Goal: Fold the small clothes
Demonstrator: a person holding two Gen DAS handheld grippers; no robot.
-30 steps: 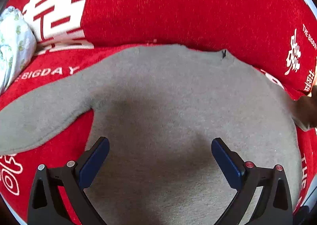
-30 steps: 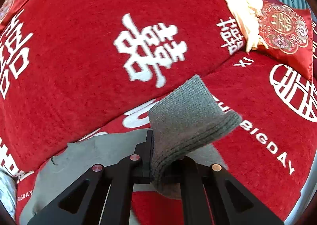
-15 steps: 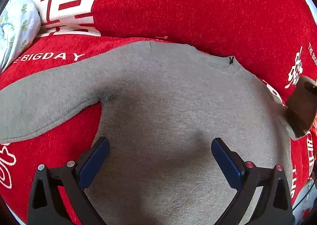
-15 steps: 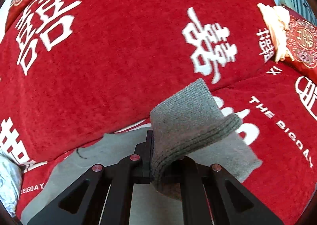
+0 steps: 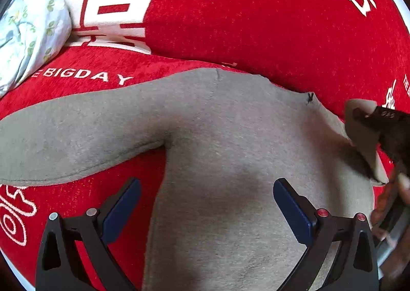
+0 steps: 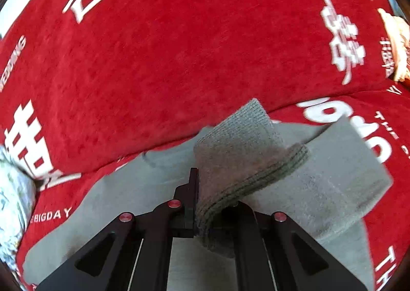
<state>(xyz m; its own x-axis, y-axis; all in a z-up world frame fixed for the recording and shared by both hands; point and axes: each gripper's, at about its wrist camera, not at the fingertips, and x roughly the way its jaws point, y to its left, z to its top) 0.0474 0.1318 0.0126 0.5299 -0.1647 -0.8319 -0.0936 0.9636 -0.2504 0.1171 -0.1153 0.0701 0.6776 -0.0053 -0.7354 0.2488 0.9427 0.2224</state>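
A small grey sweater lies flat on a red sofa cover, its left sleeve stretched out to the left. My left gripper is open and empty, just above the sweater's body. My right gripper is shut on the ribbed cuff of the right sleeve and holds it lifted over the sweater. In the left wrist view that gripper and the cuff show at the right edge.
The red cover with white lettering rises into a backrest behind the sweater. A pale floral bundle lies at the far left. A cream tassel sits at the far right in the right wrist view.
My right gripper has carried the sleeve cuff leftward over the sweater's body, so the sleeve now folds inward. The left gripper has drawn back a little and stayed open.
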